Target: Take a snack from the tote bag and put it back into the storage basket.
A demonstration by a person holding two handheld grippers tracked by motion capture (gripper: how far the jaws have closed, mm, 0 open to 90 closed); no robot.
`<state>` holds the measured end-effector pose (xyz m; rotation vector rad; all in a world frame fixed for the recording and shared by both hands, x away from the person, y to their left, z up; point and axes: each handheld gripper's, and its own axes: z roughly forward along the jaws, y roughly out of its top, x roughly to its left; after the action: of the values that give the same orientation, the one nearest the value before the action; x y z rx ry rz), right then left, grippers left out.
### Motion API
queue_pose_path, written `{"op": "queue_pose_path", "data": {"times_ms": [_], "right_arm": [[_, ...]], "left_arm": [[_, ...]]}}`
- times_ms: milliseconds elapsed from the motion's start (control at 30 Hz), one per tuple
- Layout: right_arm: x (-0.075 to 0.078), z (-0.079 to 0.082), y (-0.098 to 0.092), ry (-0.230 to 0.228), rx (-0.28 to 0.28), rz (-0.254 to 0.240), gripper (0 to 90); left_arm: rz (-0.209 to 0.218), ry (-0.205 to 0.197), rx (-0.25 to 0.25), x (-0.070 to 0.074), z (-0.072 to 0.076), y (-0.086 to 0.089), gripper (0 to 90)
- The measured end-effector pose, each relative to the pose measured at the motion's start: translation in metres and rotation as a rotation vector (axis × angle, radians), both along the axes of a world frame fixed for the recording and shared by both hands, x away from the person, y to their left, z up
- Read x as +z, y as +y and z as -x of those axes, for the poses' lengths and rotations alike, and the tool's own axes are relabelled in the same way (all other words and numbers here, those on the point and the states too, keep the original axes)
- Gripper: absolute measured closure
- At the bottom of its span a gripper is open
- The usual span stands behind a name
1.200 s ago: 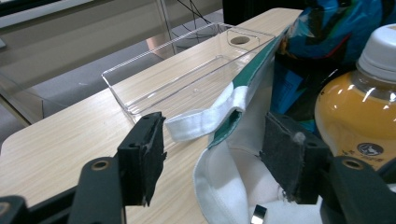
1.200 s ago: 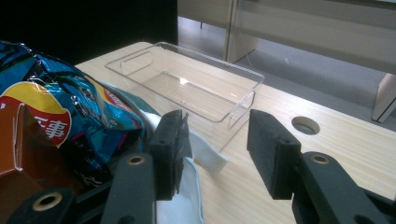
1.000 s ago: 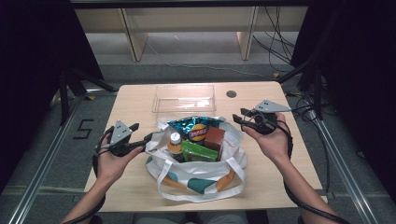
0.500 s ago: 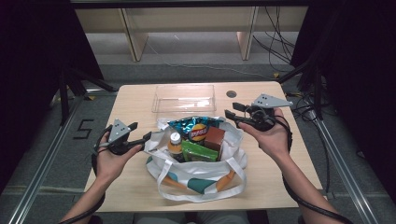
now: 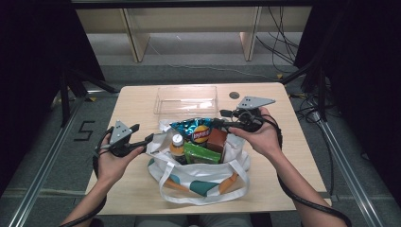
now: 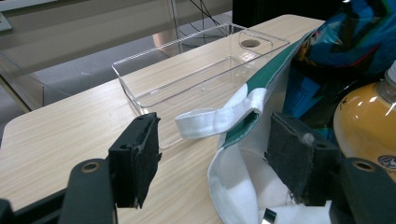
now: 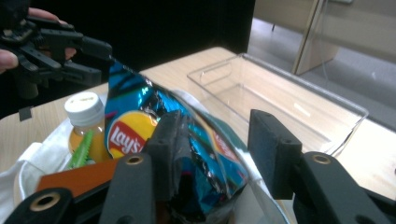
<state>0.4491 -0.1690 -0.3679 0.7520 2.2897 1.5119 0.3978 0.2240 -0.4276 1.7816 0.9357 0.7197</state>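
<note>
— Where is the chip bag [image 5: 196,130] right now?

— Sticking up out of the white tote bag [image 5: 198,177], on the side nearest the far edge of the bench [image 5: 137,101]. The tote sits in the middle of the bench toward the near edge, and the clear tray [image 5: 185,100] lies just behind it by the far edge.

— And the right gripper [image 7: 212,154]?

— Its jaws have just been closing a little, yet they stand fairly wide, with the bag's crinkled top edge between them. One pad lies against the foil, the other stands apart, so I would not call it a grip.

— The left gripper [image 6: 215,163]?

— Jaws wide, straddling the tote's rim and the white handle [image 6: 219,119] at the side toward the left edge of the bench. The pads are not pressing on the cloth, as far as I can tell.

— How will the chip bag handle?

— Light, puffy, slick foil, I would guess. Squeeze the middle and the chips crack, so the flat sealed top seam looks like the place to pinch. The bottle [image 5: 177,145] and the boxes [image 5: 210,146] crowd it, so it may drag on the way out.
</note>
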Motion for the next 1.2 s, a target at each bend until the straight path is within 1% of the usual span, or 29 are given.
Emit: {"op": "queue_pose_path", "data": {"times_ms": [67, 100, 133, 167, 233, 267, 333, 367, 433, 467, 500, 533, 633, 667, 767, 800, 833, 867, 900, 933, 967, 1000, 1033, 1067, 1100, 1133, 1167, 1200], "right_arm": [[-0.001, -0.001, 0.0, 0.007, -0.006, 0.0, 57.1], [-0.002, -0.005, 0.0, -0.006, 0.002, 0.016, 57.8], [-0.005, -0.009, 0.0, 0.008, 0.013, 0.018, 59.2], [-0.005, -0.008, 0.0, 0.054, 0.015, 0.023, 60.5], [-0.008, -0.01, 0.002, 0.07, 0.012, 0.02, 63.5], [-0.009, -0.011, 0.002, 0.073, 0.016, 0.035, 64.1], [-0.011, -0.011, 0.003, 0.078, 0.018, 0.034, 64.7], [-0.012, -0.012, 0.004, 0.076, 0.01, 0.036, 66.2], [-0.015, -0.014, 0.006, 0.057, 0.014, 0.046, 68.1], [-0.015, -0.014, 0.006, 0.057, 0.014, 0.046, 68.1], [-0.015, -0.014, 0.006, 0.08, -0.005, 0.044, 70.7], [-0.016, -0.014, 0.007, 0.086, -0.003, 0.034, 71.1], [-0.017, -0.017, 0.007, 0.084, 0.008, 0.033, 70.4], [-0.016, -0.015, 0.005, 0.089, -0.012, 0.041, 70.2], [-0.017, -0.015, 0.006, 0.09, -0.018, 0.029, 71.4], [-0.018, -0.015, 0.007, 0.081, 0.005, 0.019, 77.2], [-0.018, -0.013, 0.007, 0.083, -0.005, 0.028, 79.6], [-0.017, -0.013, 0.006, 0.073, 0.001, 0.037, 82.4], [-0.017, -0.012, 0.008, 0.08, 0.002, 0.037, 84.2], [-0.018, -0.012, 0.009, 0.066, 0.012, 0.036, 85.8], [-0.018, -0.012, 0.009, 0.066, 0.012, 0.036, 85.8], [-0.017, -0.012, 0.008, 0.052, 0.001, 0.048, 86.7], [-0.019, -0.01, 0.01, 0.06, -0.009, 0.03, 88.4], [-0.019, -0.011, 0.01, 0.038, 0.001, 0.031, 89.0], [-0.018, -0.01, 0.01, 0.044, 0.003, 0.038, 89.2], [-0.018, -0.009, 0.011, 0.032, -0.007, 0.023, 89.4], [-0.017, -0.008, 0.011, 0.029, -0.001, 0.035, 89.6], [-0.016, -0.006, 0.012, 0.036, -0.008, 0.025, 89.8]], "left_arm": [[-0.004, 0.002, -0.001, 0.0, 0.0, -0.001, 33.6], [-0.004, 0.003, -0.001, 0.0, 0.0, -0.001, 33.7], [-0.004, 0.002, -0.003, 0.0, 0.0, -0.001, 33.7], [-0.008, 0.003, 0.0, 0.0, 0.0, -0.002, 33.7], [-0.012, 0.005, -0.001, 0.0, 0.0, -0.002, 33.7], [-0.009, 0.007, 0.001, -0.001, 0.0, -0.002, 33.8], [-0.01, 0.007, 0.001, -0.001, 0.0, -0.002, 33.8], [-0.009, 0.006, 0.002, -0.001, 0.0, -0.002, 33.8], [-0.009, 0.005, 0.002, 0.0, 0.0, -0.001, 33.8], [-0.01, 0.005, 0.003, 0.0, 0.0, -0.001, 33.8], [-0.015, 0.002, 0.003, 0.0, 0.0, -0.001, 34.0], [-0.017, 0.002, 0.003, 0.0, 0.0, -0.001, 34.0], [-0.018, -0.001, 0.001, 0.0, 0.0, -0.001, 34.0], [-0.019, -0.003, 0.0, 0.0, 0.0, -0.002, 34.0], [-0.02, -0.001, 0.0, 0.0, 0.0, -0.002, 34.0], [-0.019, 0.001, 0.001, -0.001, 0.0, -0.002, 34.0], [-0.019, 0.001, 0.002, -0.001, 0.0, -0.002, 34.1], [-0.019, 0.0, 0.001, -0.001, 0.0, -0.002, 34.0], [-0.026, 0.001, 0.0, -0.001, 0.0, -0.002, 34.0], [-0.025, 0.0, 0.001, -0.001, 0.0, -0.002, 34.0], [-0.025, 0.0, 0.001, -0.001, 0.0, -0.002, 34.0], [-0.027, -0.002, 0.001, -0.001, 0.0, -0.002, 34.0], [-0.026, -0.003, 0.0, -0.001, 0.0, -0.002, 33.9], [-0.022, -0.005, -0.002, -0.002, 0.0, -0.003, 33.9], [-0.022, -0.005, -0.002, -0.002, 0.0, -0.003, 33.9], [-0.02, -0.005, -0.002, -0.002, 0.0, -0.003, 33.9], [-0.019, -0.008, -0.001, -0.001, 0.0, -0.003, 33.9], [-0.024, -0.007, 0.001, -0.001, 0.0, -0.003, 33.9]]}}
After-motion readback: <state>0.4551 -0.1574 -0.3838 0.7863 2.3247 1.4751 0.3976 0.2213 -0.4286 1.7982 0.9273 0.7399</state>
